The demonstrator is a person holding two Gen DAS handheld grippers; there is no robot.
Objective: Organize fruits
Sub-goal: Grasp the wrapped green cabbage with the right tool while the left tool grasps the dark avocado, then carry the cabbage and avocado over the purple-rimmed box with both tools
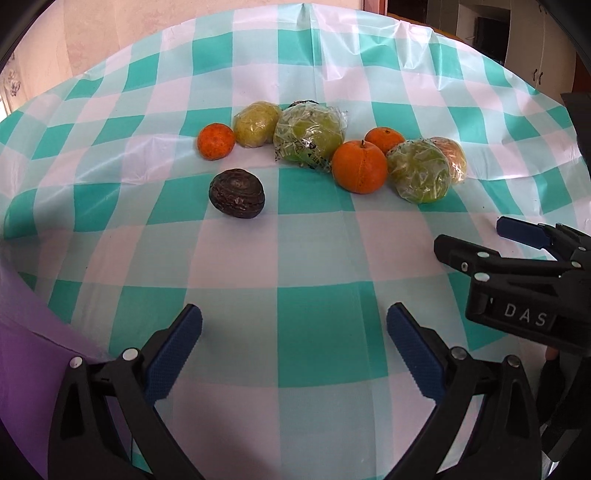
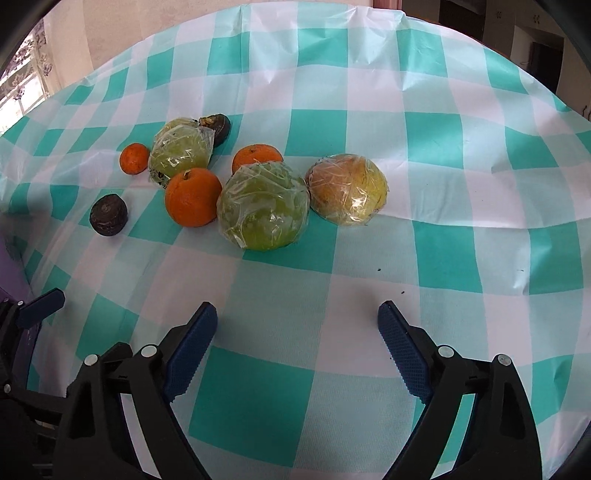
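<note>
Fruits lie grouped on a teal-and-white checked tablecloth (image 1: 314,325). Nearest me in the left wrist view is a dark wrinkled fruit (image 1: 236,192), with a small orange (image 1: 215,141), a big orange (image 1: 359,166) and wrapped green fruits (image 1: 308,136) (image 1: 420,170) behind it. My left gripper (image 1: 294,334) is open over bare cloth, short of the fruits. In the right wrist view a wrapped green fruit (image 2: 263,212), a wrapped yellowish fruit (image 2: 349,189) and the big orange (image 2: 192,196) lie ahead of my right gripper (image 2: 297,330), which is open with nothing between its fingers.
The right gripper's black body (image 1: 524,284) shows at the right edge of the left wrist view. A purple surface (image 1: 22,350) lies past the table's left edge. A wall and dark doorway (image 1: 487,33) stand behind the table. Another dark fruit (image 2: 218,127) sits at the back.
</note>
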